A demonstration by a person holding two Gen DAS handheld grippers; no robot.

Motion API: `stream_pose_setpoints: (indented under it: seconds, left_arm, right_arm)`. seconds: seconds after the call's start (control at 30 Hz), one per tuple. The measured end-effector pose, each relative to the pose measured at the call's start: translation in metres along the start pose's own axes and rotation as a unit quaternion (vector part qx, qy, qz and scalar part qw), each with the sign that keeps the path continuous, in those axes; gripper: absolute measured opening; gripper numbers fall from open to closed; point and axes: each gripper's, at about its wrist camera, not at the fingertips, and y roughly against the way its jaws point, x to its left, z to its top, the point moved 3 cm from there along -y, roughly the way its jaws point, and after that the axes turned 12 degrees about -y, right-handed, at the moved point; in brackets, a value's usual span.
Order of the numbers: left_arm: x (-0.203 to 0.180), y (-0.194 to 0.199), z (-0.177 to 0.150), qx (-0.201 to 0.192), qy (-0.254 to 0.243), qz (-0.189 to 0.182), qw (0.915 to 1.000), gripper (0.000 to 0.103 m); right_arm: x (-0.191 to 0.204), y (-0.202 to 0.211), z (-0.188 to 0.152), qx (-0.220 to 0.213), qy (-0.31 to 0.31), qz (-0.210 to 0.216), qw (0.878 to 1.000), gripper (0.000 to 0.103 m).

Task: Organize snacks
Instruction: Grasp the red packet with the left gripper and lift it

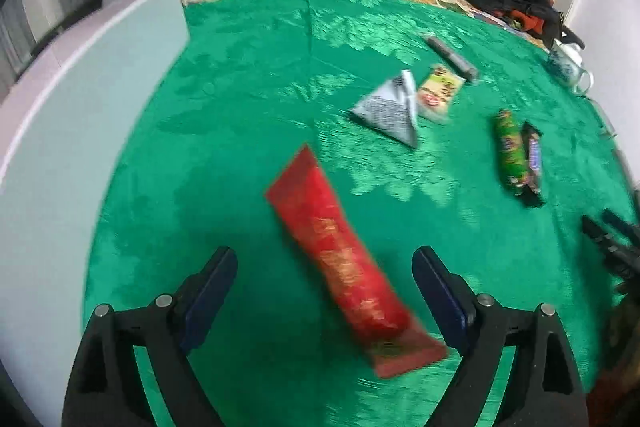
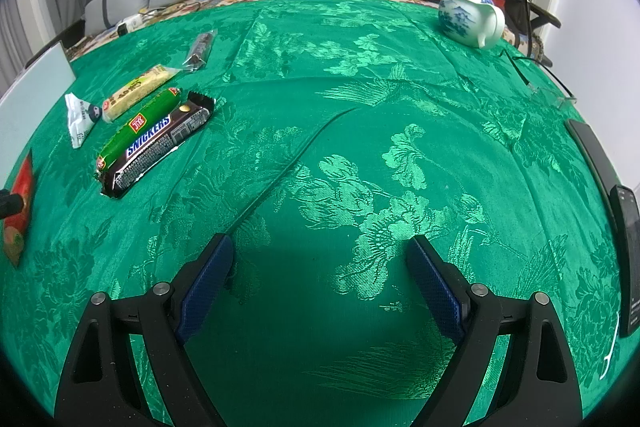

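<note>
My left fingers [image 1: 325, 291] stand open around the red snack packet [image 1: 344, 267] on the green cloth [image 1: 240, 131]; my right fingers [image 2: 320, 281] gape, holding nothing

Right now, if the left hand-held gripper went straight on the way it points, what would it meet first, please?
Most likely the red snack packet, lying slantwise on the green tablecloth between the open left hand-held gripper; blur makes depth uncertain.

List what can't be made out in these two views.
- Red snack packet: print unreadable in the left wrist view, motion blur; cut off by the left edge in the right wrist view.
- Dark wrapper: label too small, right wrist view.
- Black device: cut off by the right edge, right wrist view.
</note>
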Motion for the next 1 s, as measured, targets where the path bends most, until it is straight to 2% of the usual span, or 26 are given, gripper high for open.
stream_pose_setpoints:
  seconds: [0.07,0.13,0.27,0.33,1.0]
  left_arm:
    - [-0.002,-0.01,-0.003,0.012,-0.014,0.018,0.9997,0.089]
    - [0.0,-0.015,-0.009,0.007,-0.009,0.013,0.9999,0.09]
    - [0.003,-0.019,-0.016,-0.009,0.013,0.03,0.9994,0.103]
    - [0.007,-0.018,-0.021,-0.028,0.022,0.036,0.9987,0.103]
    - [0.007,-0.016,-0.021,-0.031,0.024,0.04,0.9984,0.103]
  right_arm:
    - [0.0,0.0,0.0,0.0,0.0,0.0,1.0,0.091]
    - [0.0,0.0,0.0,0.0,0.0,0.0,1.0,0.091]
    - [0.0,0.0,0.0,0.0,0.0,0.0,1.0,0.091]
    - [0.0,0.0,0.0,0.0,0.0,0.0,1.0,0.091]
    - [-0.001,0.0,0.0,0.0,-0.001,0.001,1.0,0.091]
